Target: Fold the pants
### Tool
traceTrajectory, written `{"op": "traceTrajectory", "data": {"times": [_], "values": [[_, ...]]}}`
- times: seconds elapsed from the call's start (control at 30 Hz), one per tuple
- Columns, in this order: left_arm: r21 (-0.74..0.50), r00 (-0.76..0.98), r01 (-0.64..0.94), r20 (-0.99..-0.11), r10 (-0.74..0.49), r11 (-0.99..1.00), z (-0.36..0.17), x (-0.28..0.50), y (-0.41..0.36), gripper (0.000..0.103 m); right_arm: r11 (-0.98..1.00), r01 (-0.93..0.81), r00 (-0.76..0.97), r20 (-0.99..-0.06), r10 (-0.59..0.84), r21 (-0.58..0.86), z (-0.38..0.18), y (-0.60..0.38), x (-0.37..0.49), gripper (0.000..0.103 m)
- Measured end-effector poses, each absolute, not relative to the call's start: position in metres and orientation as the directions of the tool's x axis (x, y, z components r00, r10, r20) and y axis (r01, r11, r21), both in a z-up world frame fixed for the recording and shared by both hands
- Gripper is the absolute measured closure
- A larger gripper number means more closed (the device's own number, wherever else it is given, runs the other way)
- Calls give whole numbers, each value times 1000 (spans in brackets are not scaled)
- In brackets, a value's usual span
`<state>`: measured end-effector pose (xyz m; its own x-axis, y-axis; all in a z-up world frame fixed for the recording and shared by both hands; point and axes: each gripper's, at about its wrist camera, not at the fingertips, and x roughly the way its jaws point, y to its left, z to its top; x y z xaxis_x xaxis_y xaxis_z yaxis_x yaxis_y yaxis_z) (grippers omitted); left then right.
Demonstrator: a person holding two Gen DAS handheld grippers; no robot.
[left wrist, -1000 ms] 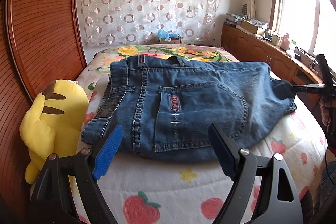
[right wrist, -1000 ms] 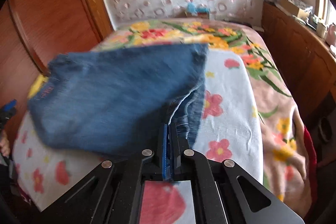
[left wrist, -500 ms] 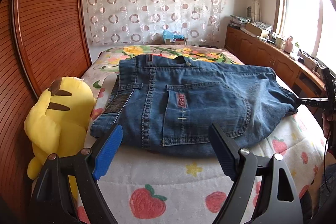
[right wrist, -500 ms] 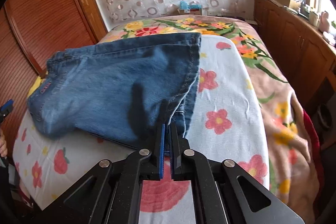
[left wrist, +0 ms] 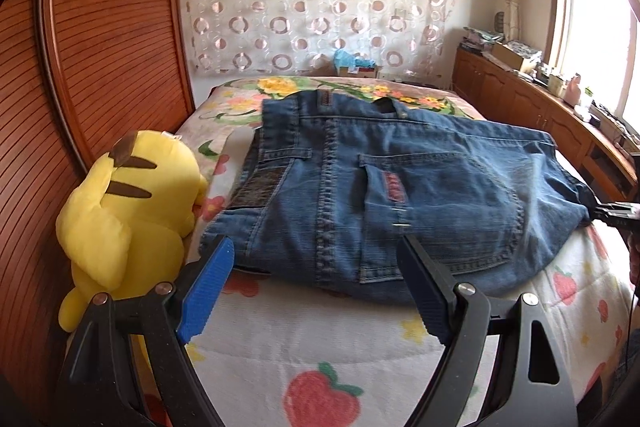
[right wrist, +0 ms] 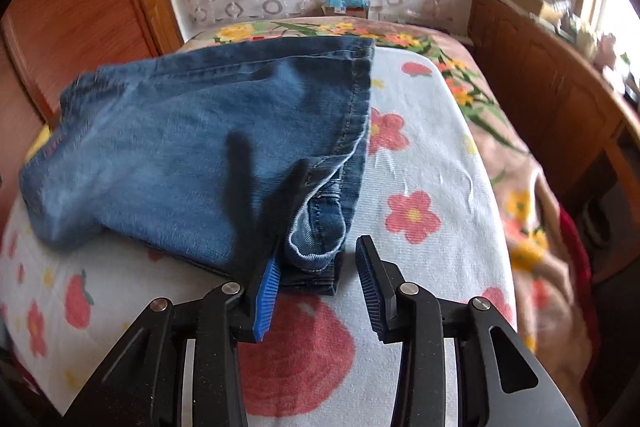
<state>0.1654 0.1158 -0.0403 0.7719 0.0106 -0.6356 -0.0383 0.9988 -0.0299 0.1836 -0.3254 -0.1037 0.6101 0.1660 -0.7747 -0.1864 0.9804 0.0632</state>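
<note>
Denim pants (left wrist: 384, 195) lie folded on the bed (left wrist: 320, 355), covering the quilt's centre in the left wrist view, waistband toward 12 o'clock and back pocket face up.

Left gripper (left wrist: 316, 287): fingers spread wide, holding nothing, poised at 6 o'clock just short of the near folded edge. No contact with the fabric can be confirmed.

Right gripper (right wrist: 316, 267): fingers parted to a moderate gap, gripping nothing. The bunched hem corner of the pants (right wrist: 316, 227) sits between the pads; the left blue pad (right wrist: 267, 287) appears to touch or nearly touch the cloth, the other stands apart.

Risks, as judged:
1. The hem corner at 6 o'clock in the right wrist view is rolled and layered unevenly. If left so, the fold probably springs open or sets a lump in the next fold.
2. A pad dragging on the cloth while the right gripper withdraws would pull the top layer out of line with the layer beneath.
3. The pants' right-hand end reaches toward the bed edge at 3 o'clock in the left wrist view; a tug there could slide the stiff, heavy denim off.
4. A yellow plush toy (left wrist: 132, 211) sits just beside the pants at 9 o'clock; a wide sweep by the left gripper could strike it or snag the cloth against it.
</note>
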Motion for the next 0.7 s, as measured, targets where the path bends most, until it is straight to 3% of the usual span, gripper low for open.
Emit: {"op": "traceTrajectory", "data": {"times": [0.27,0.63,0.7], "values": [[-32,727,-113,-684,61,993,-54,187,146,32,975,-216,640,-749,173,41,-110,-323,174,78],[22,642,-180,-754,134,983,-76,215,165,32,975,-219,643,-746,170,33,-112,-324,172,78],[9,634,-181,-764,124,983,-79,216,167,37,975,-220,641,-748,171,35,-111,-324,173,78]]}}
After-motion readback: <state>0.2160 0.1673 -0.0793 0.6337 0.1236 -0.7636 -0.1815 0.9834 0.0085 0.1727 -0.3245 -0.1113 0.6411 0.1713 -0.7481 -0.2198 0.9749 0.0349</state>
